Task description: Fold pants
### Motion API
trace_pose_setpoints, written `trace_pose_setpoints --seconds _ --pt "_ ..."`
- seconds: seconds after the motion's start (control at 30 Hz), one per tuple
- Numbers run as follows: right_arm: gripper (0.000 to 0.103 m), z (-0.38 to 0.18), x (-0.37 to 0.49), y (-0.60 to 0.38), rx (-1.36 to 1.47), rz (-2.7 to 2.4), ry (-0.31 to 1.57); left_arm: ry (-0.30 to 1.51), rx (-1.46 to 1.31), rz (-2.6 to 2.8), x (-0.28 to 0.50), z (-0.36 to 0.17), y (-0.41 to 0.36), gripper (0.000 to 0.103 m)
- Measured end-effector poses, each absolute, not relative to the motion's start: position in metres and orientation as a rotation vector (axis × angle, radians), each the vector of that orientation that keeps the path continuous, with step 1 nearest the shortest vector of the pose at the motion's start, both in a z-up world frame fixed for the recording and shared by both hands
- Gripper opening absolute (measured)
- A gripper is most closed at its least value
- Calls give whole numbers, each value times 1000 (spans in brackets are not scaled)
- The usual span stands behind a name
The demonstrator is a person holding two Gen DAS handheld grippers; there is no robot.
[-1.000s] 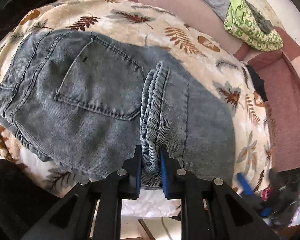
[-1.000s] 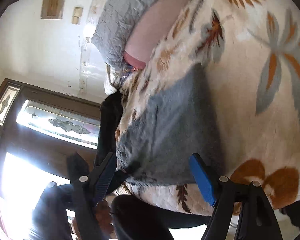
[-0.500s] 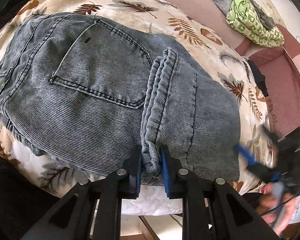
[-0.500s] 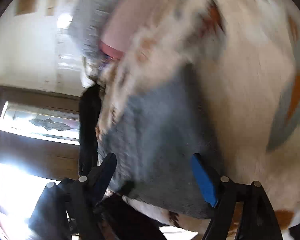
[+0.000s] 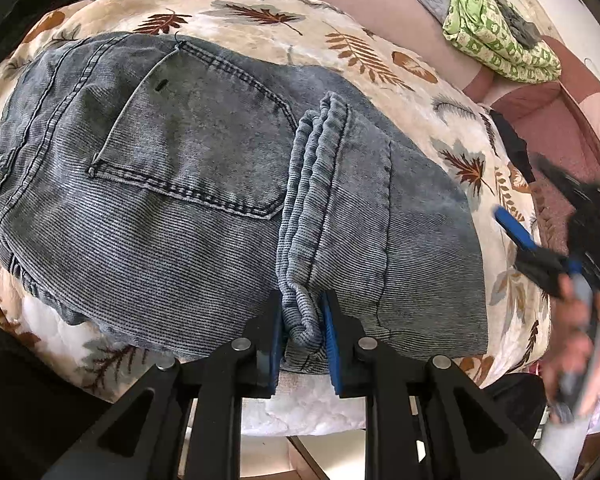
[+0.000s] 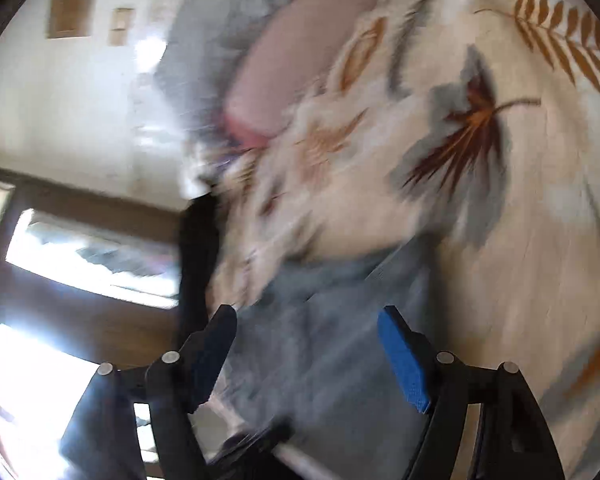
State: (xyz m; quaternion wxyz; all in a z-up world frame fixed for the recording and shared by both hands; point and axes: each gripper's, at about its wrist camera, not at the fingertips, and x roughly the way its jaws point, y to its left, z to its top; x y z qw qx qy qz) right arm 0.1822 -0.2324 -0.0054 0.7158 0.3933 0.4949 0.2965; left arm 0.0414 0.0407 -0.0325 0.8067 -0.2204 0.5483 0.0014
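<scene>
**Ana:** Pants point(image 5: 188, 184) lay folded on the leaf-print bedspread point(image 5: 364, 52), back pocket point(image 5: 196, 136) facing up, with the stacked leg hems point(image 5: 316, 184) laid across the seat just right of that pocket.

**Ben:** And the left gripper point(image 5: 302, 332)?

**Ana:** It was clamped on the near end of those hems at the bed's front edge. Both blue pads point(image 5: 276, 332) pressed into the bunched corduroy, so the jaws were nearly closed, with fabric filling the gap.

**Ben:** What about the right gripper point(image 6: 308, 344)?

**Ana:** Its jaws stood wide apart, nothing between the pads point(image 6: 404, 364). In its own view, which was badly blurred, grey fabric of the pants point(image 6: 320, 360) lay beyond and below the fingers, not gripped. From the left wrist view, the same gripper point(image 5: 540, 240) hovered off the right side of the folded pants, near their edge but apart from it, with the person's hand point(image 5: 584, 332) wrapped around its handle.

**Ben:** Anything else on the bed?

**Ana:** A green patterned cloth point(image 5: 496, 36) sat on the pink cushions point(image 5: 380, 0) at the far right, well away from the pants. A dark garment point(image 5: 512, 140) lay at the bedspread's right edge. In the right wrist view a bright window point(image 6: 88, 252) in a wooden frame showed on the left.
</scene>
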Motion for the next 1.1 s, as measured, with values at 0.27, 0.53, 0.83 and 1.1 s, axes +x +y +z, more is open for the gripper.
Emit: trace_pose_setpoints --seconds 0.27,0.53,0.83,1.1 --pt "51 -67 115 -230 859 637 1264 1181 -445 -24 44 -27 39 24" --pt "65 -52 107 -222 726 655 1262 998 -348 -104 38 24 16 55" --pt "65 3 156 -240 766 655 1181 1116 -67 -76 55 -25 -24 54" --pt "56 -76 217 -225 909 570 1319 1105 -75 -86 51 -27 -17 54"
